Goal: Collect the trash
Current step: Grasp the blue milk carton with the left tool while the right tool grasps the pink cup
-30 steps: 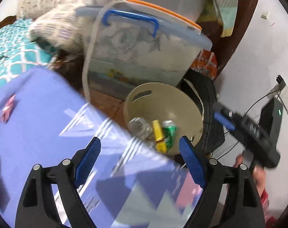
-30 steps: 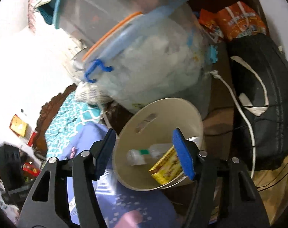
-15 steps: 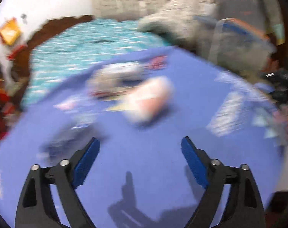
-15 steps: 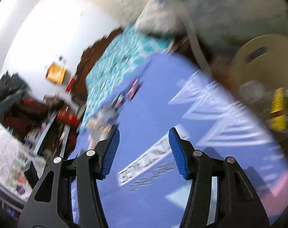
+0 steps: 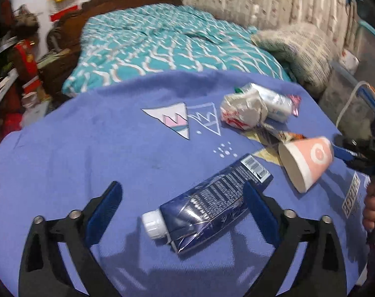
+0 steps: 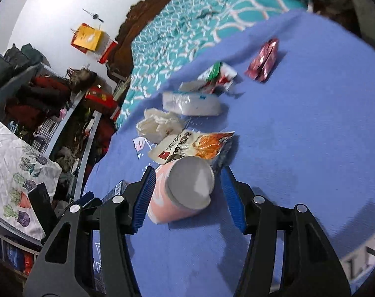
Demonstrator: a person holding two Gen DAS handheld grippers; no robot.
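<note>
Trash lies on a blue blanket (image 5: 113,136). A dark blue carton with a white cap (image 5: 207,203) lies between the fingers of my open left gripper (image 5: 182,212). A pink paper cup (image 5: 307,160) lies on its side to its right. In the right wrist view the cup (image 6: 182,188) sits bottom-first between the fingers of my open right gripper (image 6: 187,195). Beyond it lie an orange-and-white snack bag (image 6: 194,143), crumpled white paper (image 6: 157,123), a clear plastic packet (image 6: 189,104) and a red wrapper (image 6: 264,59). The right gripper (image 5: 355,153) shows at the left view's right edge.
A teal patterned bedspread (image 5: 162,42) and a dark wooden headboard (image 5: 128,0) lie beyond the blanket. A pillow (image 5: 296,49) and plastic bins (image 5: 348,86) stand at the right. Cluttered shelves (image 6: 51,111) stand at the left.
Both grippers swung away from the beige bin of trash and the storage boxes to the blanket. The left now frames the blue carton, the right frames the pink cup.
</note>
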